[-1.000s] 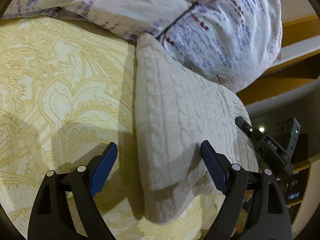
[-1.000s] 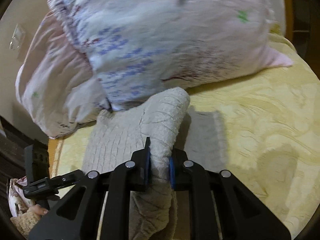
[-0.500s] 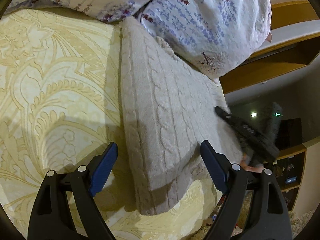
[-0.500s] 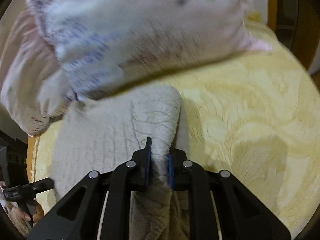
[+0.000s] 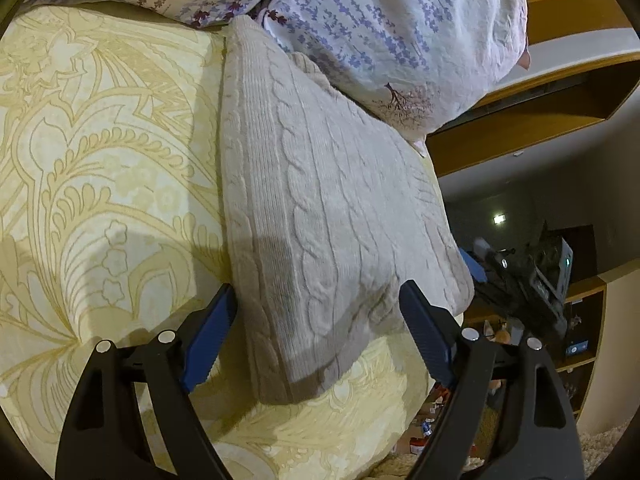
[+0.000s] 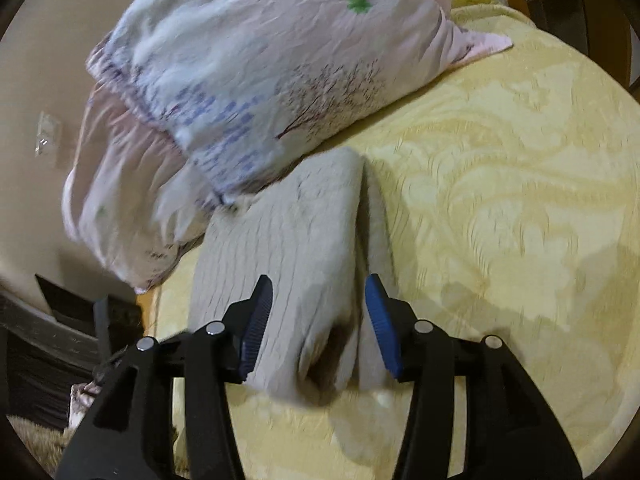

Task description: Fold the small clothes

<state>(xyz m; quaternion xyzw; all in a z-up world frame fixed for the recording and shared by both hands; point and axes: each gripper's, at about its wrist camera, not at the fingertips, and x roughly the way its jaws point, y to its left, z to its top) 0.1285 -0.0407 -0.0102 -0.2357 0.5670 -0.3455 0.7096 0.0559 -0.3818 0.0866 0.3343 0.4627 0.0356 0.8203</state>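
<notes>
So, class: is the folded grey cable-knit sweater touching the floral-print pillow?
Touching. In the left wrist view, the far end of the folded grey cable-knit sweater is tucked against and under the floral-print pillow, with no gap.

Under my tongs is the bed (image 5: pixel 100 168), covered in a pale yellow spread with a raised leaf-and-scroll pattern, its near edge rounding off towards the floor. Lying directly on it is the folded grey cable-knit sweater (image 5: pixel 320 216), flat along the side of the bed, one long edge straight against the yellow cloth. Its far end touches the floral pillow (image 5: pixel 400 32) (white, with purple sprigs and a small bare tree printed near the corner), which also rests on the spread at the head end. From my right side I see the fold in the sweater (image 6: pixel 304 256) as a doubled edge.
</notes>
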